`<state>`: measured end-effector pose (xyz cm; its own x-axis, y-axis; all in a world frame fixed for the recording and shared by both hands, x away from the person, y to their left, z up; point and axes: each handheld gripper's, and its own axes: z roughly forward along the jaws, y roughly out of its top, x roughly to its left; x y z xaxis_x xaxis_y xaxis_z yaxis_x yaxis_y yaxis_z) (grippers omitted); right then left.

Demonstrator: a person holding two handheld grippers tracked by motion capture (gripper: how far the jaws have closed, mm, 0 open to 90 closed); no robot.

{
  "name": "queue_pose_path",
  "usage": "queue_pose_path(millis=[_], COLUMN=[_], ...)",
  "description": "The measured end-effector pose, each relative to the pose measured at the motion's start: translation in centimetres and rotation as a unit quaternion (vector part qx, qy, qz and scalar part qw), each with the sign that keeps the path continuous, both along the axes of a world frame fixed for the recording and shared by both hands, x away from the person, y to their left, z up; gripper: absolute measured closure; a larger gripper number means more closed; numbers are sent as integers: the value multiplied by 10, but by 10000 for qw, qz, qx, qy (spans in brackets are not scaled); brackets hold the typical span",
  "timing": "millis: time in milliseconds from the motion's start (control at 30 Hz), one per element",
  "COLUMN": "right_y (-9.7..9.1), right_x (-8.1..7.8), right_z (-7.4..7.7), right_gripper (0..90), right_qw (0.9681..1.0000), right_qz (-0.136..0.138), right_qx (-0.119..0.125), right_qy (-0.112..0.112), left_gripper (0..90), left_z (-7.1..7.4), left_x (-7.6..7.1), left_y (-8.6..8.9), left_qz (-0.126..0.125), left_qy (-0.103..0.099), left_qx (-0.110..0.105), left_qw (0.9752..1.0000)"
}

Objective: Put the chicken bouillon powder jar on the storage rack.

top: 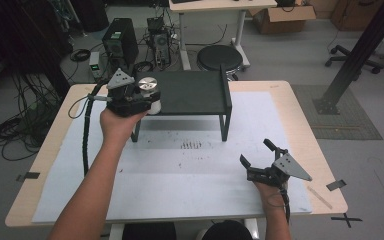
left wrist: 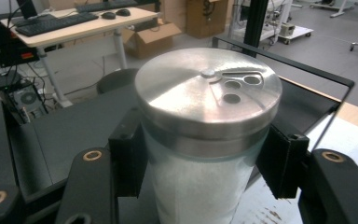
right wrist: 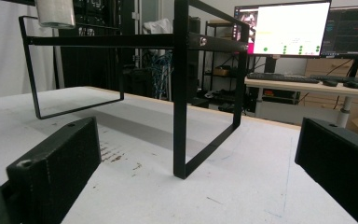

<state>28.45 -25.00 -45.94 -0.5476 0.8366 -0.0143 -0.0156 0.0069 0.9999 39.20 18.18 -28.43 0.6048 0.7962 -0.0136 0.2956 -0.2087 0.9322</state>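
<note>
A glass shaker (left wrist: 200,186) with white powder and a steel lid (left wrist: 208,95) sits between the jaws of my left gripper (top: 147,101), which is shut on it. In the high view the shaker (top: 149,88) is held at the left end of a black metal stand (top: 195,92), level with its top. The shaker's base (right wrist: 55,13) hangs at the stand's far corner in the right gripper view. My right gripper (top: 256,153) rests on the white mat near the table's front right, jaws open and empty, pointing toward the stand (right wrist: 181,93).
The white mat (top: 180,165) covers most of the wooden table and has dark scuff marks (top: 191,145) in front of the stand. Beyond the table are a round stool (top: 219,57), computer towers (top: 120,42), cables and a desk with monitors (right wrist: 282,28).
</note>
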Motion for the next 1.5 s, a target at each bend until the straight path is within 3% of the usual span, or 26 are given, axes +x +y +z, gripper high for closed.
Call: queue_pose_path(millis=[867, 1133, 1500], right_y=[-1, -1, -1], right_x=[0, 0, 0], right_z=[0, 0, 0], right_gripper=[0, 0, 0], right_qw=[10000, 10000, 10000], right_qz=[-6, -4, -9], right_qx=[31, 33, 65], right_qy=[22, 15, -10], left_gripper=[429, 429, 425], left_z=[-7, -11, -12], left_x=[23, 24, 25], left_y=[-1, -3, -1], left_qz=[291, 274, 229], left_qy=[94, 62, 141], left_qx=[42, 80, -27], left_qw=[9995, 9996, 9996])
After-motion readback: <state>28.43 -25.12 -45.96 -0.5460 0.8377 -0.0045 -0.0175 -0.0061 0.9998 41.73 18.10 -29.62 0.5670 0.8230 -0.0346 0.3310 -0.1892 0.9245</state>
